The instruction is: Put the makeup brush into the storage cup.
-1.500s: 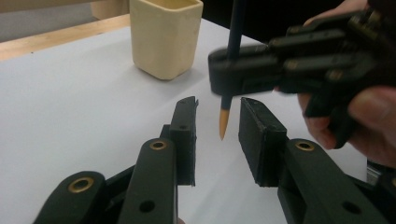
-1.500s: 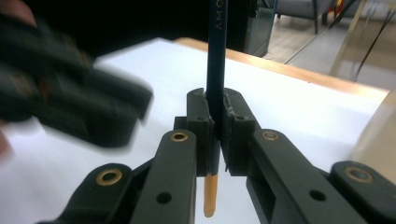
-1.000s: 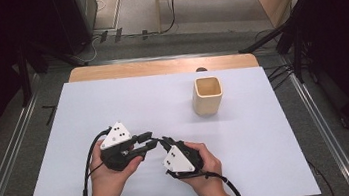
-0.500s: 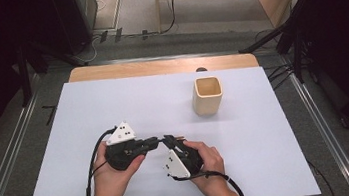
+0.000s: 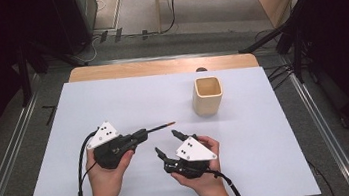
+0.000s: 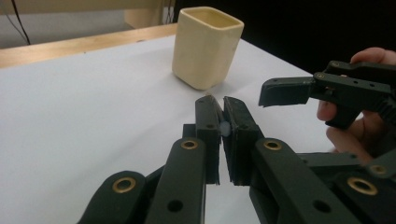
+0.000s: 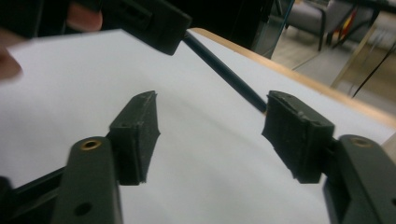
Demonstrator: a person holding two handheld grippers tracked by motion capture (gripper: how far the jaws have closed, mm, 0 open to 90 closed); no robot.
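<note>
Left tongs [image 5: 142, 133] clamped on pencil [image 5: 158, 127]; right tongs [image 5: 166, 144] just opening, empty, beside pencil's tip above desk [image 5: 112, 100].

High view sits above the near edge of the table [image 5: 127, 96], looking forward and down. Both gripper views ride low and close over it, and the left one shares the cup [image 5: 207, 95] [image 6: 205, 44] with the high view.

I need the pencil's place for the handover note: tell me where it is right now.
In the high view the pencil sticks out of the left gripper, clamped in its jaws above the table's near middle, its tip pointing right toward the cup.
</note>
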